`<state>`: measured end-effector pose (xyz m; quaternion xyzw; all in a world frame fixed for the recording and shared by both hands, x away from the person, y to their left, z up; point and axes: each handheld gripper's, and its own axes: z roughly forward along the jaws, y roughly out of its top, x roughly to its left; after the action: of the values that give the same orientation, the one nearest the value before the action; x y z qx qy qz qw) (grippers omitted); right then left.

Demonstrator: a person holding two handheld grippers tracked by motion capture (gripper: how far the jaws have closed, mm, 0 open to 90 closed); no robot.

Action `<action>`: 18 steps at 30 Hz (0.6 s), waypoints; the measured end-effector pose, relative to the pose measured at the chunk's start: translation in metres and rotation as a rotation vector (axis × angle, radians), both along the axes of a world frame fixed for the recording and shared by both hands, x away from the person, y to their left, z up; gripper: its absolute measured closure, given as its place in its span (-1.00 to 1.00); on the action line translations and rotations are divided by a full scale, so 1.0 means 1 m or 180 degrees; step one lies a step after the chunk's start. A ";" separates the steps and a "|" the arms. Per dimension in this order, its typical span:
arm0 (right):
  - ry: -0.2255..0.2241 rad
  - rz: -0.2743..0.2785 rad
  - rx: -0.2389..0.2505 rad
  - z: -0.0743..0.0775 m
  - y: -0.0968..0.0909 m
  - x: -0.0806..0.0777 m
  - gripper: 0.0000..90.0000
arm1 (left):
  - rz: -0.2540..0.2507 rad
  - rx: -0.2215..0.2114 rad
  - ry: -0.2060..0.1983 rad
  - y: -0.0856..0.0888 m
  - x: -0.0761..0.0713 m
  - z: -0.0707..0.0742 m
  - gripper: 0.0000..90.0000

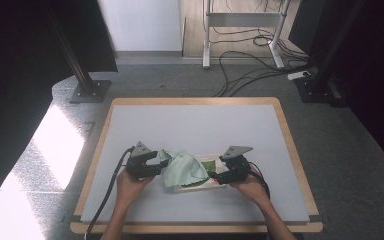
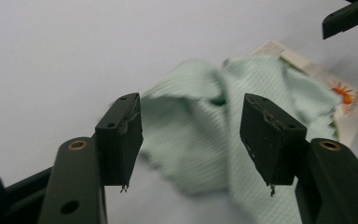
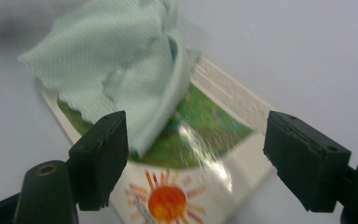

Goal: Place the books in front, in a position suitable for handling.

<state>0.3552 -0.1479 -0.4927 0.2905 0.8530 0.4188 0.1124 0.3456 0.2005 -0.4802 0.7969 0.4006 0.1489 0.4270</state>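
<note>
**Two Items on the Table: Soft Cloth over a Glossy Picture Book**

Two items concern us here: a pale green cloth [image 1: 182, 169] and the picture book [image 1: 211, 165] it partly covers. Both lie on the grey table [image 1: 195, 125], near the person's edge, between the two grippers.

**Handling.** We judge the cloth to be light, limp and finely ribbed; it bunches into folds and will drape rather than hold shape. We recommend taking it at a raised fold or a free scalloped edge, where the pads can pinch fabric alone. The book cover is glossy, with a sun and a green field printed on it, so we expect it to be stiff, flat and slippery. A grip there calls for an exposed edge, not the face.

**Left gripper** [image 2: 191, 140]. We see the jaws standing moderately apart, with the cloth lying beyond and between them. The pads press on nothing; no fabric is pinched.

**Right gripper** [image 3: 209, 158]. We see the jaws set wide, straddling the book cover and the cloth's hanging corner. The left pad sits just beside that corner; whether they touch we cannot tell. Nothing is held.
</note>
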 end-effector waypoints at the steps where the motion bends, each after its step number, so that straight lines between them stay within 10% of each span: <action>1: -0.0006 0.0027 -0.0005 0.001 0.005 0.002 -0.53 | 0.0017 0.0001 0.0005 0.007 -0.001 -0.002 -0.16; 18: -0.0028 0.0506 -0.0167 0.006 0.096 0.024 -0.30 | 0.0520 0.0408 0.0144 0.054 -0.018 -0.041 -0.58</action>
<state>0.3793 -0.0522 -0.4871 0.2169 0.8836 0.4052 0.0901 0.3278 0.2544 -0.5215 0.7904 0.4635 0.1904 0.3525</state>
